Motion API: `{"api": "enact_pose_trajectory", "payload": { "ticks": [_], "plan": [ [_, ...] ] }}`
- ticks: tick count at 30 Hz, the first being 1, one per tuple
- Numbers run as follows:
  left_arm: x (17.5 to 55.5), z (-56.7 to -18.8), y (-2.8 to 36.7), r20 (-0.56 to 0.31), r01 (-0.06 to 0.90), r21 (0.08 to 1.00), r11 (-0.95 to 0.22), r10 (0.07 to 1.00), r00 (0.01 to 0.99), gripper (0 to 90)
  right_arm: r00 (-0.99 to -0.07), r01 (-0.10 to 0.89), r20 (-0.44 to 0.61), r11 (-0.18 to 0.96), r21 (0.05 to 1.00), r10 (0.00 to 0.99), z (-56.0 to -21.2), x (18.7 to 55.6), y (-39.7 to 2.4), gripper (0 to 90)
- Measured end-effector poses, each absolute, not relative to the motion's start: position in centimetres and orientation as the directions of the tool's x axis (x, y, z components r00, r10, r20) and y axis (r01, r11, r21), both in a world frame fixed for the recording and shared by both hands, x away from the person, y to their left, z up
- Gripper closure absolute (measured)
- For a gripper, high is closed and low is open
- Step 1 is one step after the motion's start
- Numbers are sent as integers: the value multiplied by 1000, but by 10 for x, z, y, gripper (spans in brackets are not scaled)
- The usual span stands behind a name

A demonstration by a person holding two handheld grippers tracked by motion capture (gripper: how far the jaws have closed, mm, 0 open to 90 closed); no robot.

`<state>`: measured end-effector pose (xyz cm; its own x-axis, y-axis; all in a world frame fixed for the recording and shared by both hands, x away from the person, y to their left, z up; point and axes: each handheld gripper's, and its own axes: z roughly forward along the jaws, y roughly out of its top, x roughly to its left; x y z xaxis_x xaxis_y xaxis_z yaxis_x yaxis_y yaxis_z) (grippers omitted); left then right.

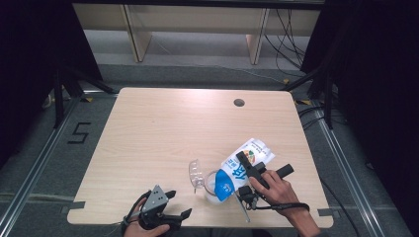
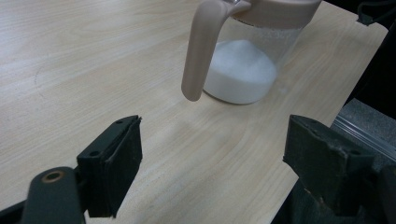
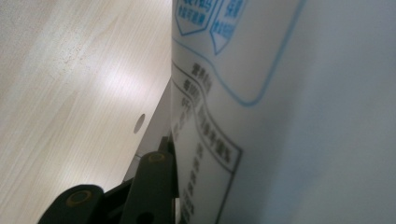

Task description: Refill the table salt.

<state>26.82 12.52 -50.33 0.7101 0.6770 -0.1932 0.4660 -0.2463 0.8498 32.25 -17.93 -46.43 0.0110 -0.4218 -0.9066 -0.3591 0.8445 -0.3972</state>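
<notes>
Left claw (image 2: pixel 212 154) gapes empty; right claw (image 1: pixel 257 168) clamps bag (image 1: pixel 242 165) over white-powder jar (image 2: pixel 247 60).

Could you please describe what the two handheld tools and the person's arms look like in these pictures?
Both tools are black. The left tool carries a grey three-cornered plate on top and has blocky dark pads on its two jaws, with brass-coloured pivot pins. The right tool has a black handle and a thin black cable looping by the wrist. Both forearms are bare, with no sleeves or gloves showing.
</notes>
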Motion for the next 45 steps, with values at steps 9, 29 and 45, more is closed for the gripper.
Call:
{"api": "enact_pose_trajectory", "payload": {
  "ticks": [9, 29, 45],
  "plan": [
    [268, -503, 125, -192, 467, 849, -249, 678, 709, 187, 6, -355, -906, 846, -397, -422, -464, 322, -180, 675],
    [268, -503, 126, -192, 466, 849, -248, 676, 711, 187, -30, -386, -940, 871, -302, -340, -463, 324, -180, 676],
    [268, -503, 125, -192, 465, 850, -248, 676, 711, 187, -120, -396, -962, 901, -180, -245, -458, 328, -184, 676]
  ]
}}
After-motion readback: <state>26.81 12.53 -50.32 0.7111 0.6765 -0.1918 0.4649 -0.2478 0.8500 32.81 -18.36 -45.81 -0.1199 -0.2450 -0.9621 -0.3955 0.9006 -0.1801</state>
